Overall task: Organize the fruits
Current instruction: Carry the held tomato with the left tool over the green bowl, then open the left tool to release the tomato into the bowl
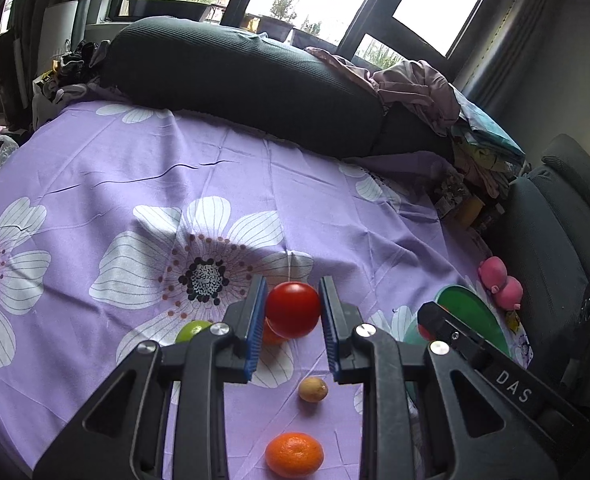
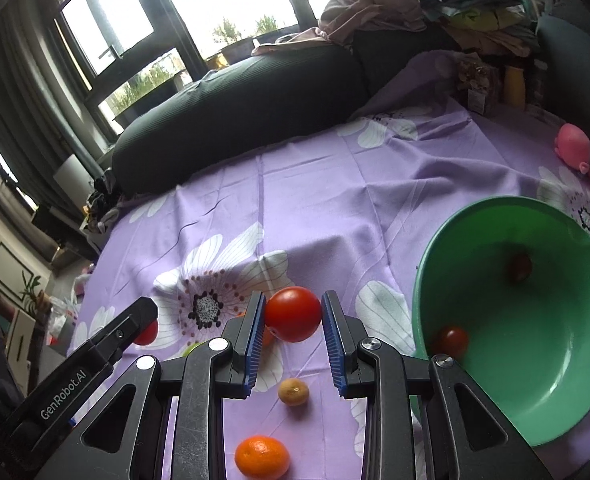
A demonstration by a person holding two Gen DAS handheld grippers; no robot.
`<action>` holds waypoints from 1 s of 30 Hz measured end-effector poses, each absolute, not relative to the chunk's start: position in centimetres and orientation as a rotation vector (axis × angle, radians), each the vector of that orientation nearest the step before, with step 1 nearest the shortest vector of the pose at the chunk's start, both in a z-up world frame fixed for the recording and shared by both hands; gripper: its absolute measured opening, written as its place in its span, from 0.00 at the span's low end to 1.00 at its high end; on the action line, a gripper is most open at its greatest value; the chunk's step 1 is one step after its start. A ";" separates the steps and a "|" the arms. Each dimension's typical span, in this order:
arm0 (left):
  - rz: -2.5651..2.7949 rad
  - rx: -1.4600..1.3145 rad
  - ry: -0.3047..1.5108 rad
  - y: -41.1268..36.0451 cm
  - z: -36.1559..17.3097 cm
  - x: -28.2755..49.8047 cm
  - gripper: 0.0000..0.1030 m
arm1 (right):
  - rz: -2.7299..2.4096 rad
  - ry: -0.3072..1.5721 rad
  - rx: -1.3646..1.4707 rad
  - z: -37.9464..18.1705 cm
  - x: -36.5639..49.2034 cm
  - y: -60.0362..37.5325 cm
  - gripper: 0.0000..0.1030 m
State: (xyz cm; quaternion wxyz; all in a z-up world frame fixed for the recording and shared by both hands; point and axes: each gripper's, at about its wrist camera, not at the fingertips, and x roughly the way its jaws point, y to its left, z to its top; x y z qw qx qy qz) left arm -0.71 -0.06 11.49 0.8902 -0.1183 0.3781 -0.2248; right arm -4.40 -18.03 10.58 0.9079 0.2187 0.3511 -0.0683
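My left gripper (image 1: pixel 294 296) is shut on a red tomato (image 1: pixel 293 312), held above the purple floral bedsheet (image 1: pixel 135 168). My right gripper (image 2: pixel 294 304) is shut on another red tomato (image 2: pixel 293 315). A green bowl (image 2: pixel 567 360) lies to the right of it and holds a small red tomato (image 2: pixel 451 340) and a dark fruit (image 2: pixel 519 268). On the sheet below lie an orange (image 2: pixel 261 456), a small brownish fruit (image 2: pixel 293 391) and a lime (image 1: pixel 193 330). Each wrist view shows the other gripper at its edge.
A dark bolster cushion (image 1: pixel 235 76) lies across the back of the bed. A pile of clothes (image 1: pixel 419 88) sits at the back right. A pink toy pig (image 2: pixel 583 156) lies beyond the bowl, and a dark chair (image 1: pixel 555 232) stands at the right.
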 end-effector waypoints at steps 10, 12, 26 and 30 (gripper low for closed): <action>-0.607 -0.175 0.738 -4.9 12.6 -2.3 0.25 | -0.256 0.633 0.484 12.1 -6.9 -21.2 0.30; -0.650 -0.163 0.735 -5.9 12.7 -2.5 0.25 | -0.298 0.620 0.494 12.2 -7.5 -22.1 0.30; -0.982 -0.117 0.812 -14.1 10.6 -4.0 0.25 | -0.571 0.643 0.606 10.8 -10.7 -28.6 0.30; -1.021 -0.100 0.873 -15.9 9.2 -4.3 0.25 | -0.590 0.679 0.636 9.8 -10.8 -29.6 0.30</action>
